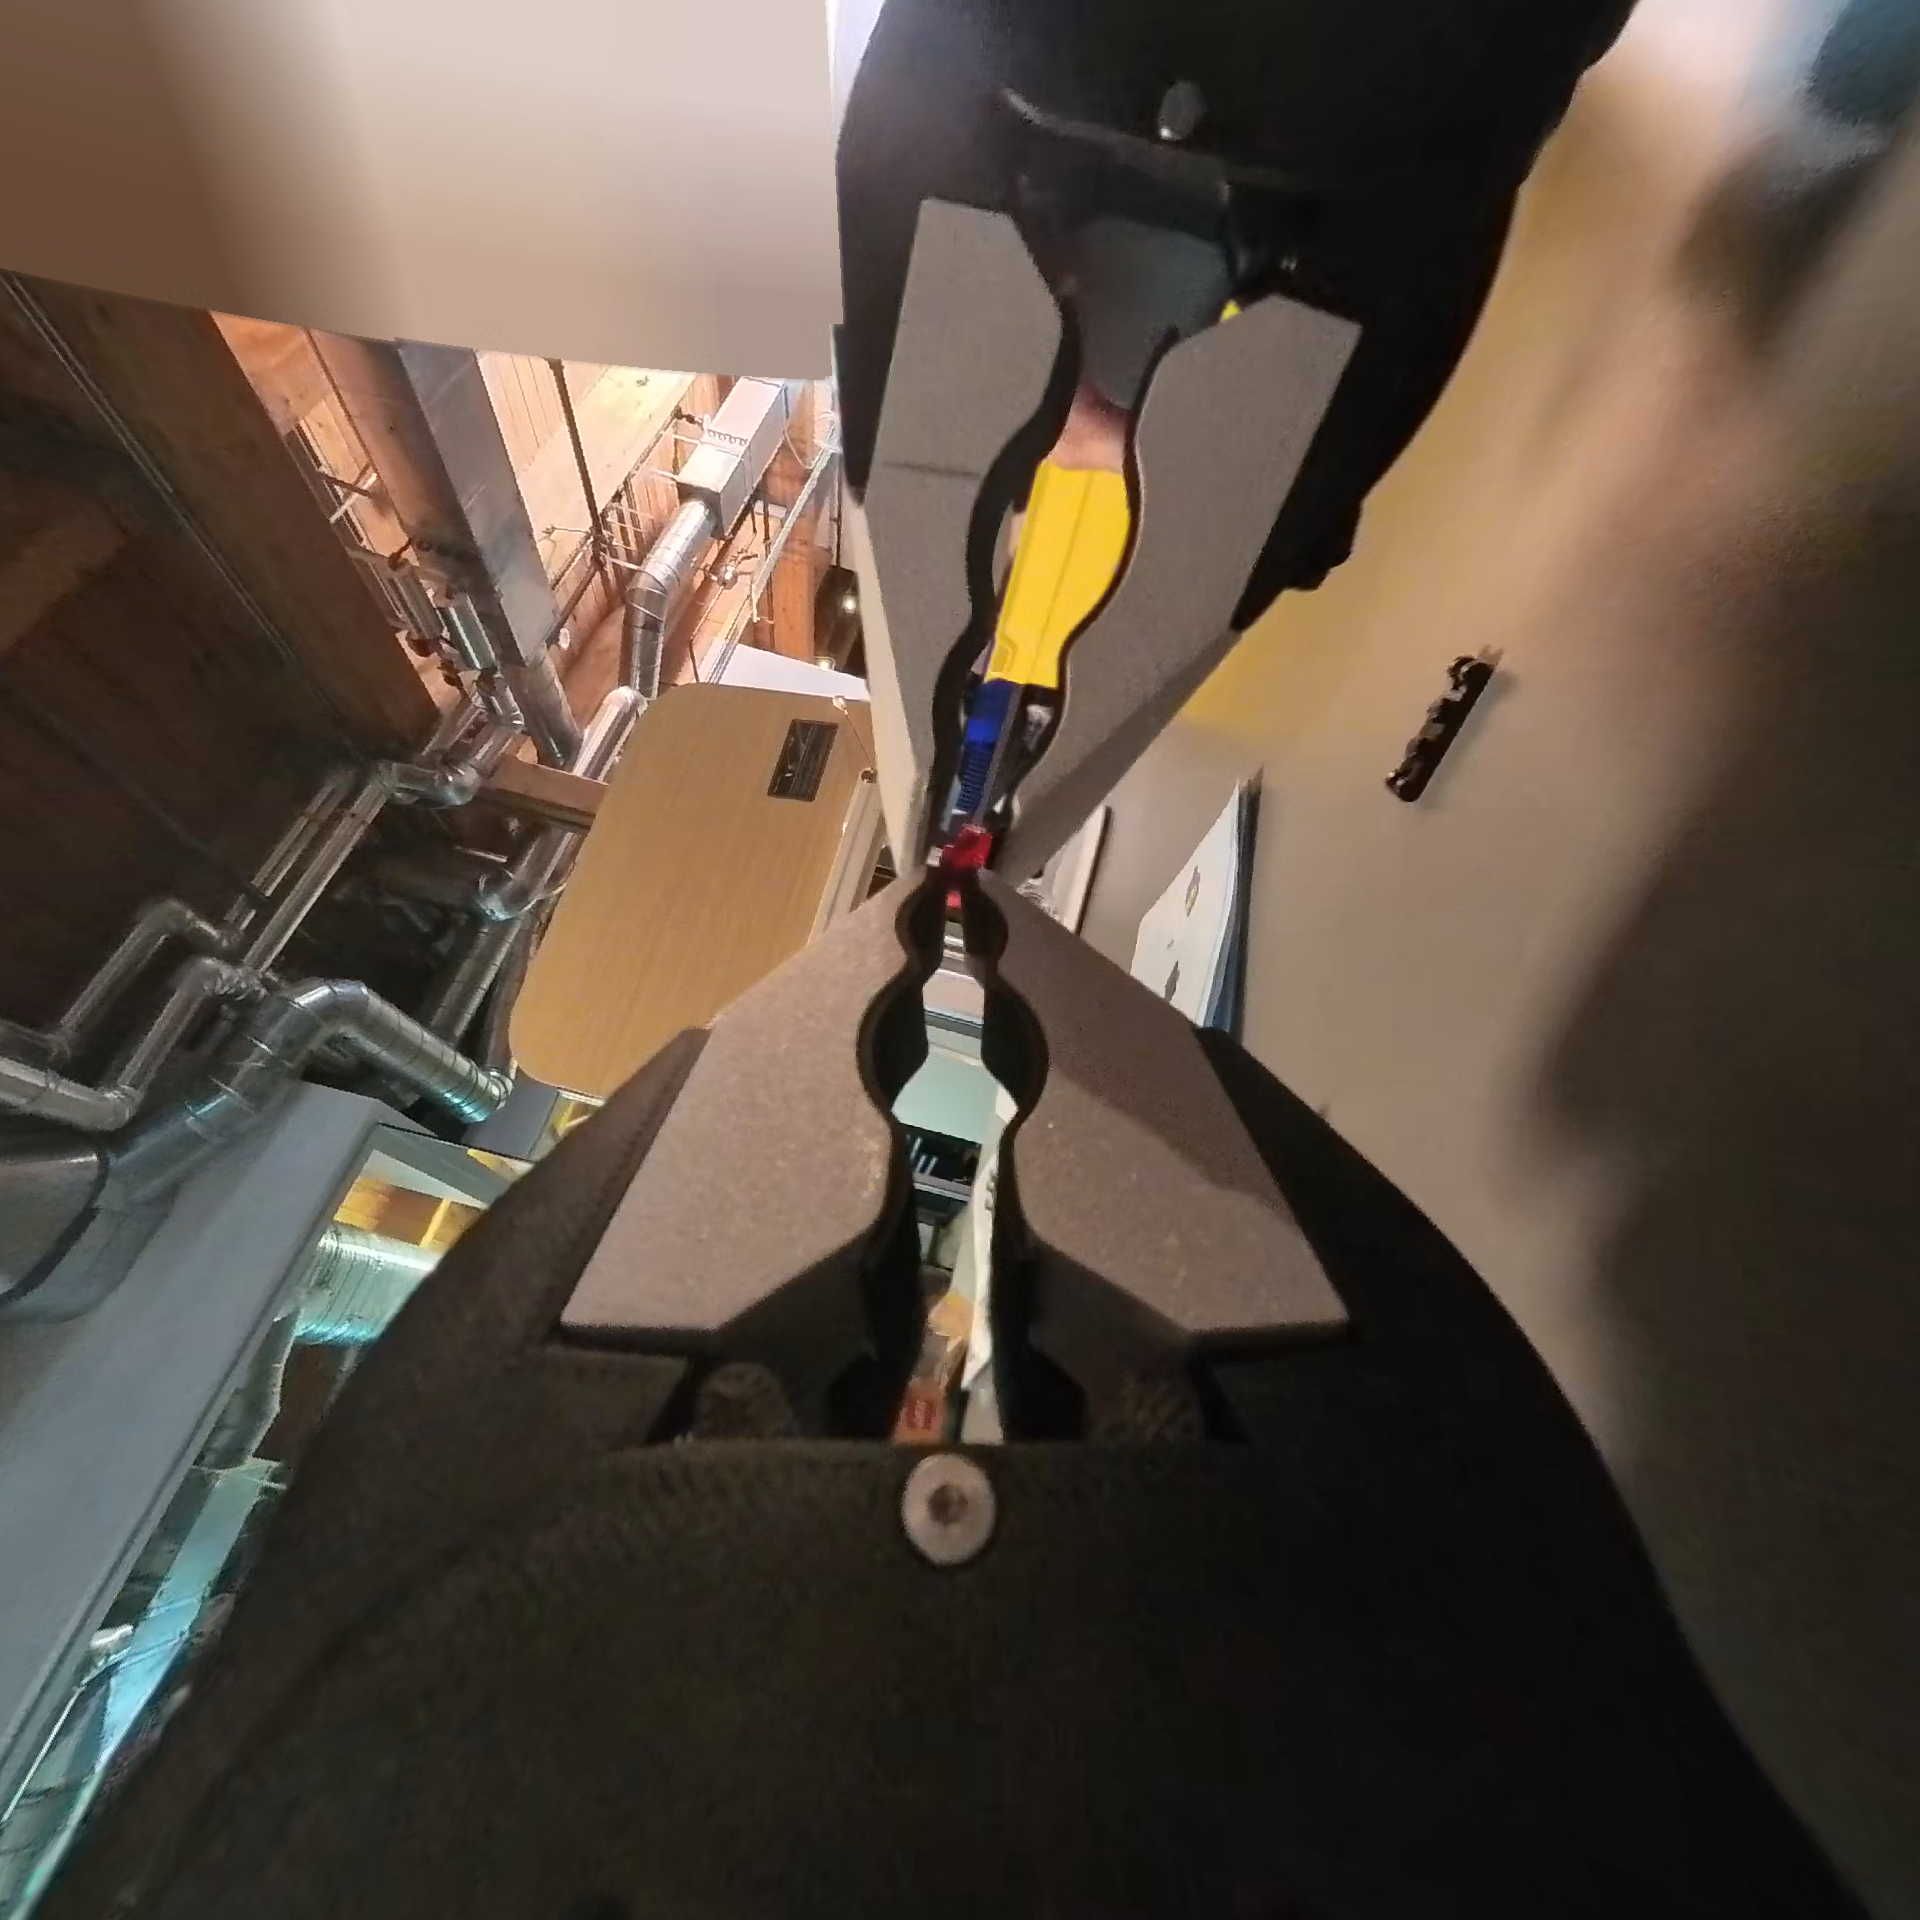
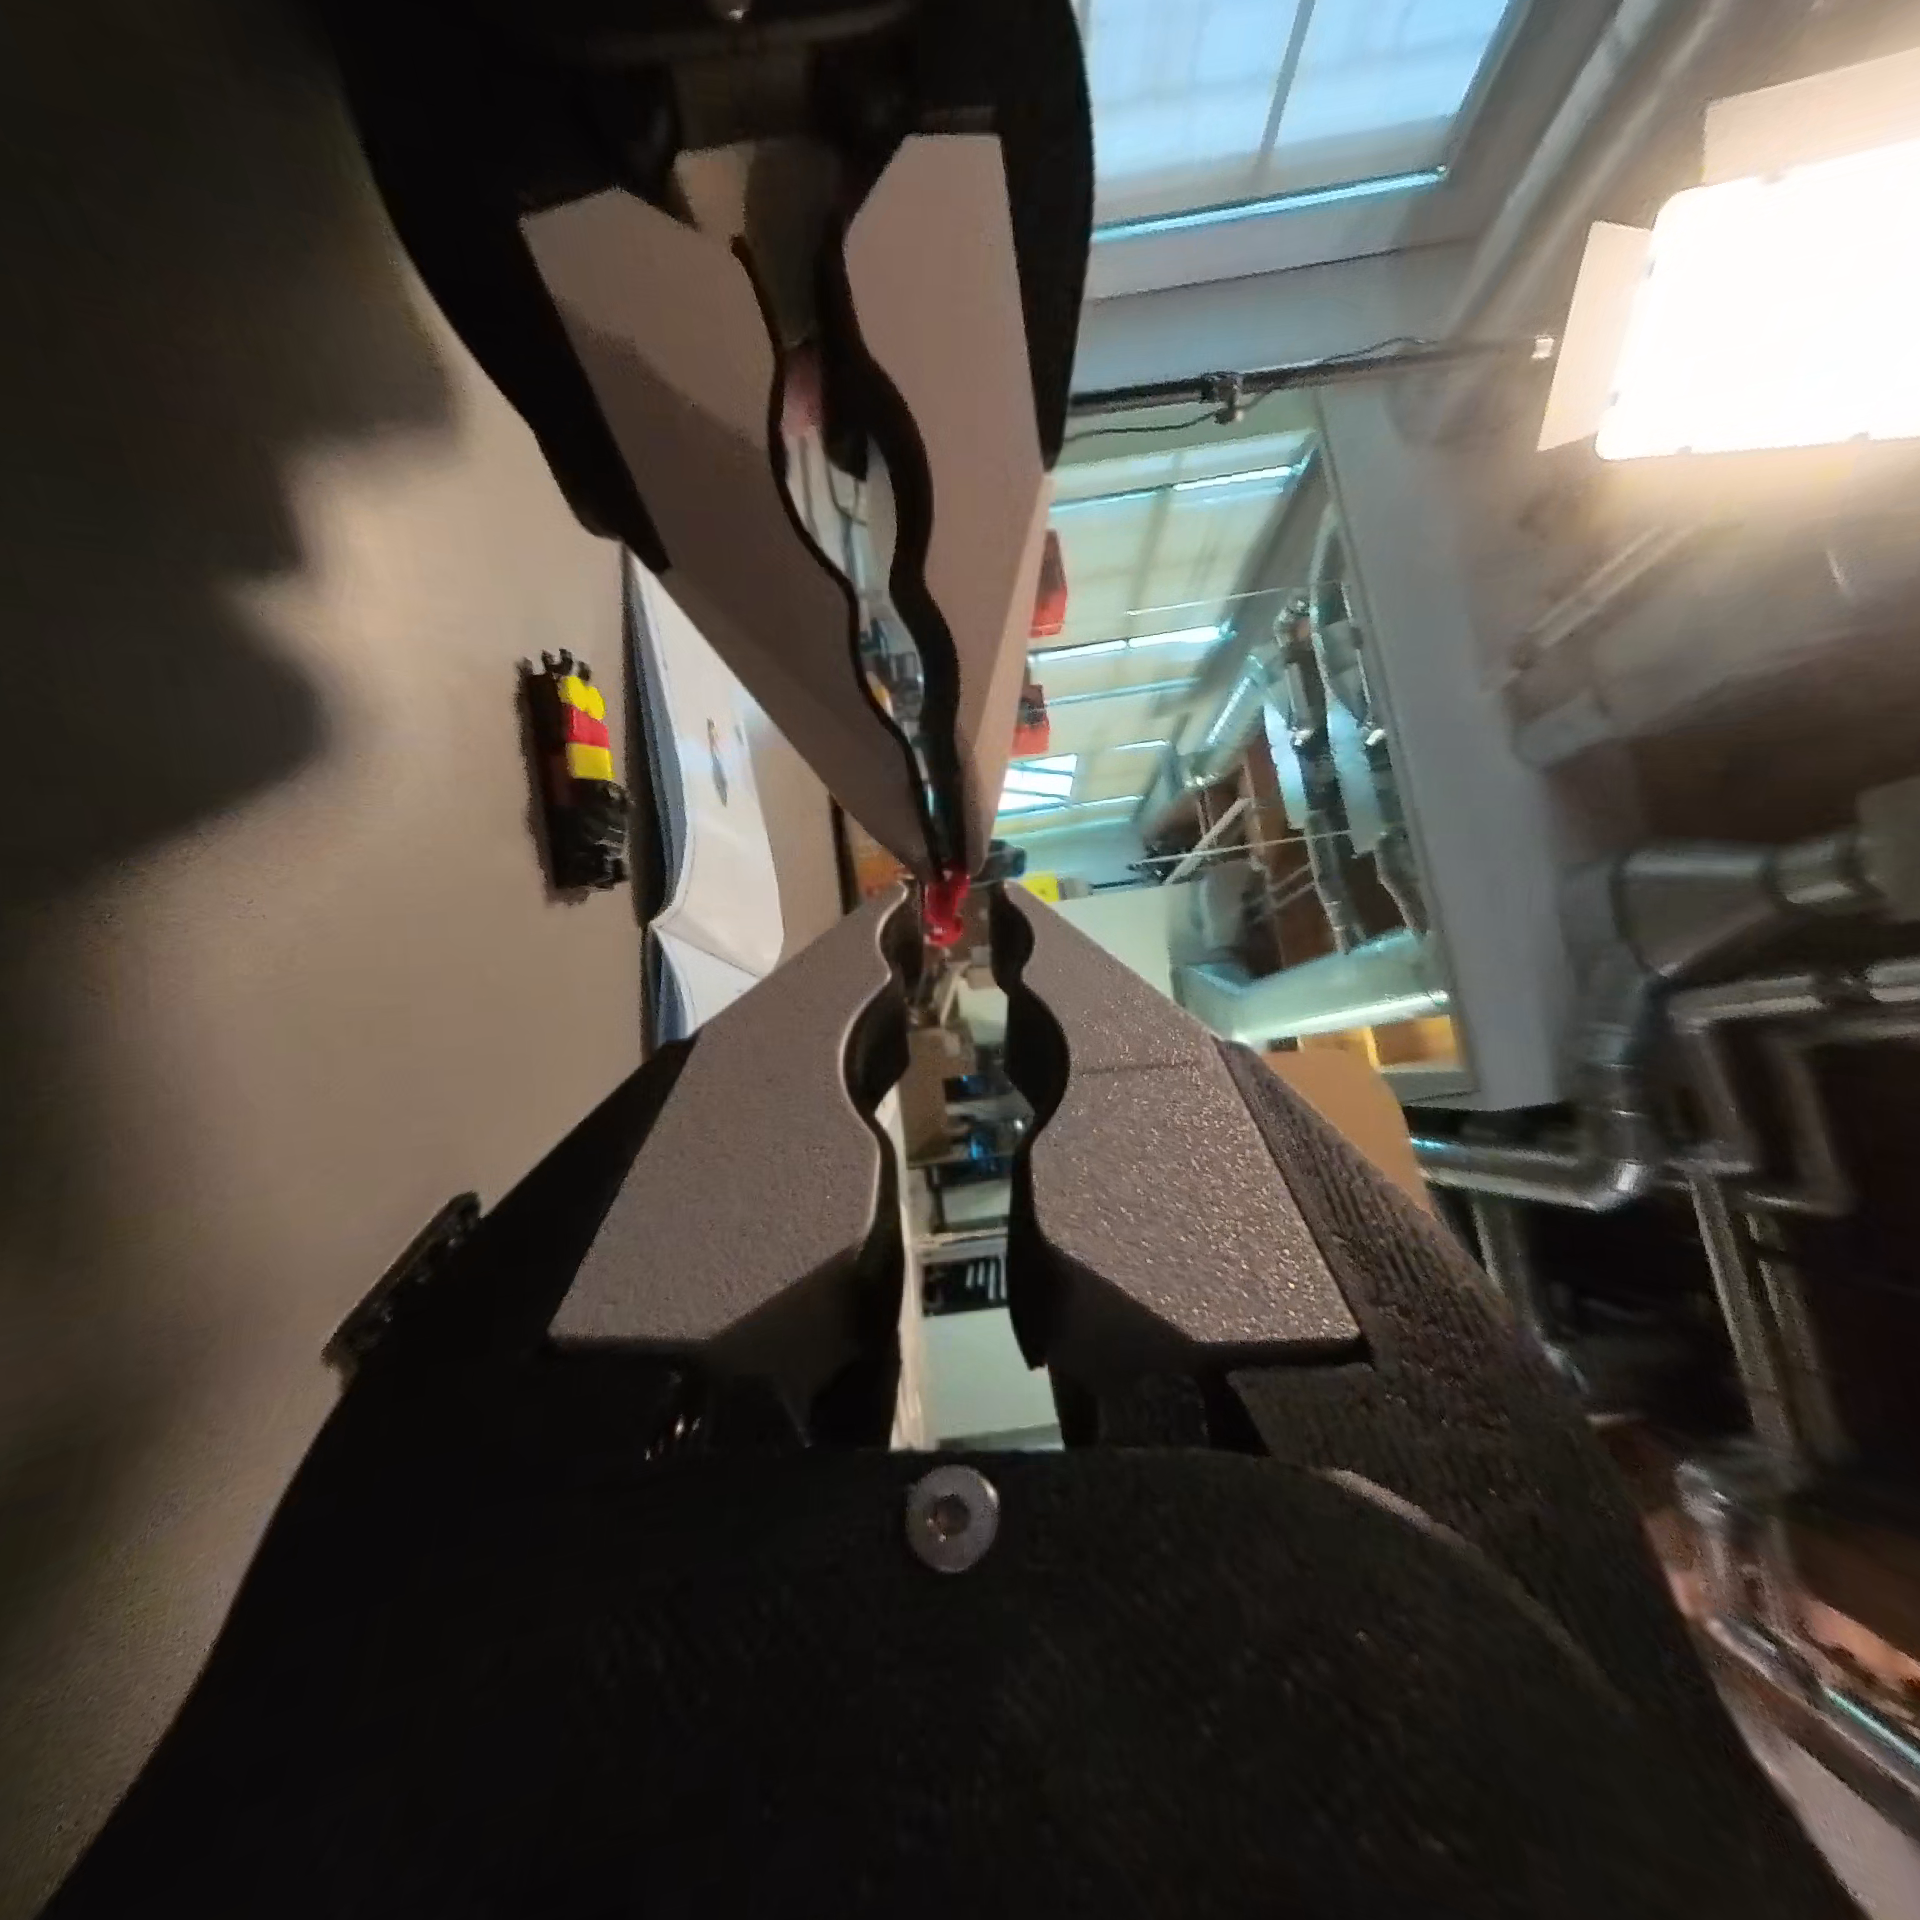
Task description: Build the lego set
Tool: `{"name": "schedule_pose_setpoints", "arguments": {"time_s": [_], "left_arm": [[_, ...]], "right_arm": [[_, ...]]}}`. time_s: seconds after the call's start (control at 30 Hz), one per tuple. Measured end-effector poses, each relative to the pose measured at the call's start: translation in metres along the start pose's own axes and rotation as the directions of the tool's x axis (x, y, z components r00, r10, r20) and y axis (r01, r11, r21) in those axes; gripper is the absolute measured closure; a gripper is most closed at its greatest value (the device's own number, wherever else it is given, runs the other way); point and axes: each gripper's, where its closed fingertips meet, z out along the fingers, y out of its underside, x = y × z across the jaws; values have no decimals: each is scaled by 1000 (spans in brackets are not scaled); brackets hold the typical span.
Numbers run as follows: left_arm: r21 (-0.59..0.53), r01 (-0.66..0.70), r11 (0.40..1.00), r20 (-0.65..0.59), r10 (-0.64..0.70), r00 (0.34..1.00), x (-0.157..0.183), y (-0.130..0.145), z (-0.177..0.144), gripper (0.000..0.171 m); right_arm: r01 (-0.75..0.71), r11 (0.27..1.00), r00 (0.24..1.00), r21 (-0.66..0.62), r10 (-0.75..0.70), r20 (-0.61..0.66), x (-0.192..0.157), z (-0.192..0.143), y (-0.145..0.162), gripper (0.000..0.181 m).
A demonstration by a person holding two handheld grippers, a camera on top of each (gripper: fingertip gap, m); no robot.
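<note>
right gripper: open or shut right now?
Open, slightly. In its own view the right gripper shows a gap between its tips, with the small red piece in that gap; the left gripper pinches the piece.

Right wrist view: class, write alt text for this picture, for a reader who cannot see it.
Two grippers meet tip to tip around a small red lego piece: the right gripper rises from below, the left gripper comes down from above, shut on the piece. Off to the left, a partly built black, yellow and red lego model lies on a grey table beside an open booklet.
</note>
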Motion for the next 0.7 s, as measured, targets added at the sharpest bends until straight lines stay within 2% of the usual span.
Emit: {"name": "schedule_pose_setpoints", "arguments": {"time_s": [0.23,0.4,0.7], "left_arm": [[-4,13,1000,3,-13,1000,-2,1,0,170],[5,4,1000,6,-4,1000,-1,-1,1,170],[20,-80,997,-18,80,997,8,2,0,169]], "right_arm": [[-19,998,1000,-58,19,-10,1,3,9,169],[-8,997,1000,-75,8,-3,-1,4,11,177],[60,995,998,-79,-58,27,-8,4,13,179]]}}
